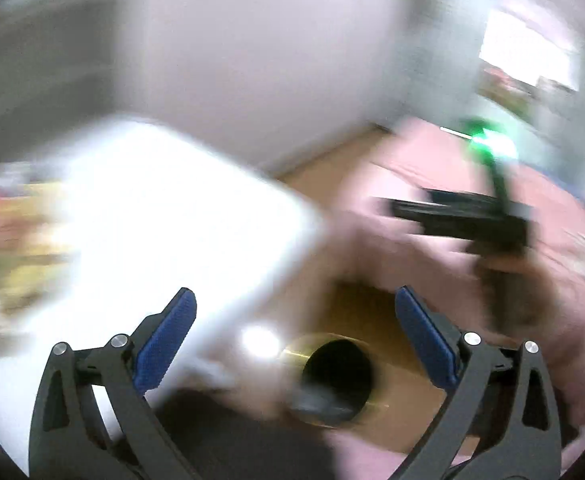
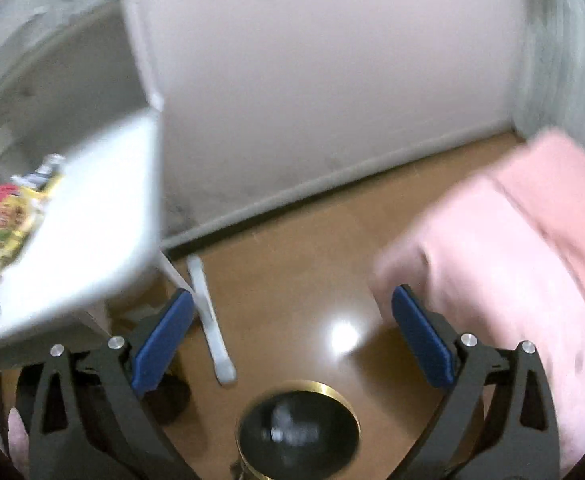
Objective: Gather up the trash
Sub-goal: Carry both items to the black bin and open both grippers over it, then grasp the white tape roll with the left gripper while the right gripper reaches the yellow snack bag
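Note:
A round trash bin (image 2: 298,430) with a gold rim and a dark inside stands on the brown floor, just below and between my right gripper's fingers. It also shows, blurred, in the left wrist view (image 1: 334,380). Something pale lies inside it. A red and yellow wrapper (image 2: 10,216) lies on the white table (image 2: 92,240) at the left; it is a blur in the left wrist view (image 1: 8,240). My left gripper (image 1: 294,320) is open and empty above the bin. My right gripper (image 2: 292,320) is open and empty; it shows from outside in the left wrist view (image 1: 464,216).
A pink bed cover (image 2: 524,240) fills the right side. A white table leg (image 2: 208,316) stands on the floor by the bin. A white wall (image 2: 312,100) is behind. A shelf unit (image 2: 52,80) rises behind the table.

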Tool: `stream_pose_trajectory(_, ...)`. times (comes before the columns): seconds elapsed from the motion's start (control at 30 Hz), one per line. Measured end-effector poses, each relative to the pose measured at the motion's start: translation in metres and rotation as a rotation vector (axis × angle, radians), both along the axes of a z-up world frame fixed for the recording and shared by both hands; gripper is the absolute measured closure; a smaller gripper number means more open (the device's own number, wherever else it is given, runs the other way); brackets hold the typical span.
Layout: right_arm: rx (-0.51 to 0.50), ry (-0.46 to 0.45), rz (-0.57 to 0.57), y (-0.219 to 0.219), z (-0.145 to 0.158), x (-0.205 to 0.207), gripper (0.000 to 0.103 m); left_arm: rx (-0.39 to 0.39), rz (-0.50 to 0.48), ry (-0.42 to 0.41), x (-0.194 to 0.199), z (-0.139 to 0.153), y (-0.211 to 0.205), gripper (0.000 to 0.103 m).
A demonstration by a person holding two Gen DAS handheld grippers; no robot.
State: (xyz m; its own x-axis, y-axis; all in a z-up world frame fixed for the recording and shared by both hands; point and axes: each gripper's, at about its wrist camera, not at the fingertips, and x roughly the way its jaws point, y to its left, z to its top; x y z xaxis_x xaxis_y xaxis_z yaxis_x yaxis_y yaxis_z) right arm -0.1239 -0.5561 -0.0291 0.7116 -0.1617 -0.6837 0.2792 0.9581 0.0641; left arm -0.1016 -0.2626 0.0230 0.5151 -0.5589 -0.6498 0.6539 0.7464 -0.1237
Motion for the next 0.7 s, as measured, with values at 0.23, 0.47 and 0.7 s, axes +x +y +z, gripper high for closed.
stream_pose_trajectory(0.23, 0.022, -0.038, 0.364, 0.131, 0.025, 0.096, 0.007, 0.047, 0.537, 0.044, 0.061, 0.008, 0.187, 0.006)
stream_pose_trajectory(0.47, -0.043, 0.009, 0.65, 0.247, 0.026, 0.168, 0.007, 0.136, 0.712, 0.113, 0.091, -0.014, 0.279, 0.006)
stream_pose_trajectory(0.7, -0.139, 0.095, 0.727, 0.292, 0.009, 0.205, 0.007, 0.136, 0.729, 0.167, 0.116, -0.034, 0.307, 0.006)
